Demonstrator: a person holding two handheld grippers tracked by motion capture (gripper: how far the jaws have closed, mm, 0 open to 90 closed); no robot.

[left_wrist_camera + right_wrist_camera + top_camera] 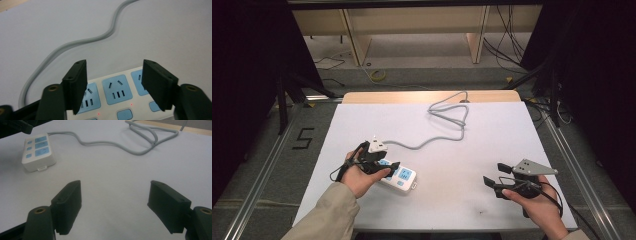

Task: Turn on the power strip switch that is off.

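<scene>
Near edge, high view: 2 forearms enter from the bottom, each hand holding a gripper over the white table (452, 150). The right gripper (495, 174) sits at the near right, well apart from everything else, a grey 3-cornered plate (534, 167) on top. In the right gripper view its jaws stand wide apart over bare table surface, nothing between them.

The left gripper (387, 167), held by a hand in a beige sleeve (327, 215), hovers at the near left – directly over the power strip (399, 177). In the left gripper view the jaws are spread wide, nothing clamped; whether they touch the strip cannot be told. Between and below them lies the strip's white face with 3 light-blue socket panels (117, 88), small blue buttons beneath them and tiny red lights (131, 104) beside the buttons.

The power strip lies flat on the table's left half, angled, its far end under the left gripper. A white plug-like piece (376, 145) shows just beyond the left hand, near where the cord begins.

Farther out: the grey cord (432, 140) runs from the strip toward the table's far edge – winding right, then looping back on itself near the middle of the far side (452, 112), ending near the wooden strip (432, 96) at the back.

Beyond the table: grey floor, loose cables (507, 45), a yellow coil (378, 75), wooden furniture legs (354, 40)
</scene>
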